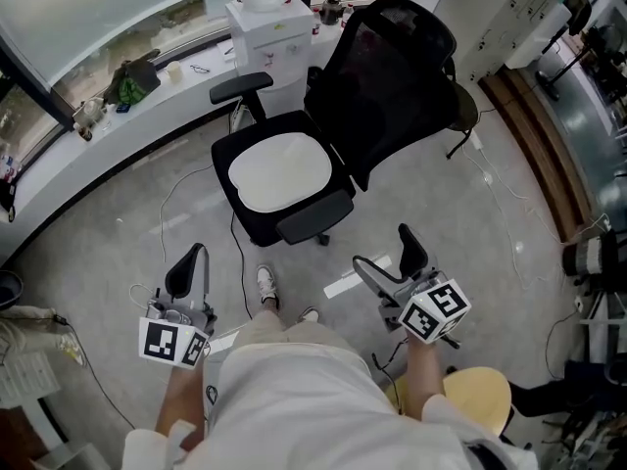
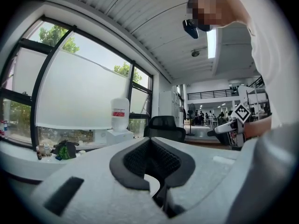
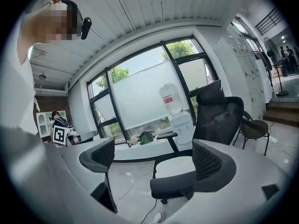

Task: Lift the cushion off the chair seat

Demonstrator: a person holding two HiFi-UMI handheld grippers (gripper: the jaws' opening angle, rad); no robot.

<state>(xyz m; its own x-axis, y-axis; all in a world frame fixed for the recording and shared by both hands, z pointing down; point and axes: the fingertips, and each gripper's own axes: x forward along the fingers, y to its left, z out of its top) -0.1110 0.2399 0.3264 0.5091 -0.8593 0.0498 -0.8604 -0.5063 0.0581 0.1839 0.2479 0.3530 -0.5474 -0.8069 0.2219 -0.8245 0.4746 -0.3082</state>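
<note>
left gripper (image 1: 193, 258) jaws pressed together, empty, well short of chair (image 1: 257, 229). cushion (image 1: 281, 171) flat on seat, untouched. Looks thin, soft, light, likely to flop, so pinch near edge both sides. right gripper (image 1: 389, 253) jaws wide apart, nothing between

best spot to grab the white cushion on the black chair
Probably the front rim of the flat white cushion, from the open front of the black chair, left in the head view: armrests flank two sides, backrest blocks the rear.
</note>
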